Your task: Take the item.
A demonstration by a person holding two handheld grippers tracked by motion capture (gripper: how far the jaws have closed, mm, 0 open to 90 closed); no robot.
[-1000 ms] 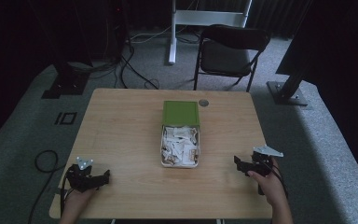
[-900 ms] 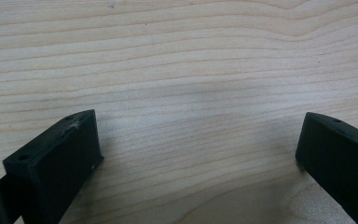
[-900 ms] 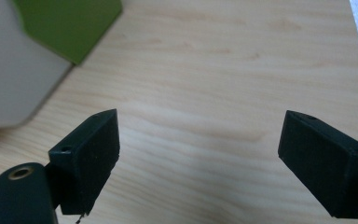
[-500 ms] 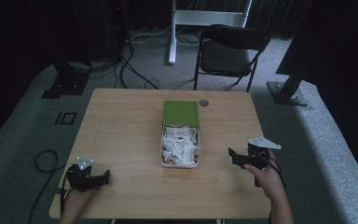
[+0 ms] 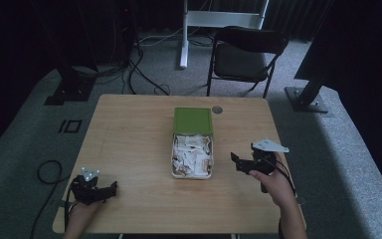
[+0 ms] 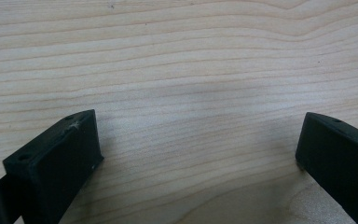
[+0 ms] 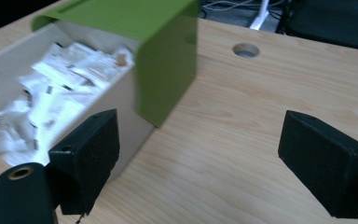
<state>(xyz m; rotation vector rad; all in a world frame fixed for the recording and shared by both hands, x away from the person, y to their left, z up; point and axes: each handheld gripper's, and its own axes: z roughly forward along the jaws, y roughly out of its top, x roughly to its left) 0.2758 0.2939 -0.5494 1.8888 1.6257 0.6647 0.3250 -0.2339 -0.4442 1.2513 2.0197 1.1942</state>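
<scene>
I have the right gripper [image 5: 238, 162] just beside the box [image 5: 192, 149], jaws spread wide and holding nothing. The box sits mid-table, its green lid [image 5: 193, 120] covering the far half, white packets [image 5: 191, 154] showing in the open near half. My left gripper [image 5: 110, 187] rests at the near left of the table [image 5: 129, 129], jaws apart over bare wood.

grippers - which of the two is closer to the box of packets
The right gripper, held just off the box beside its right wall. The left gripper sits far off at the table's near left corner.
</scene>
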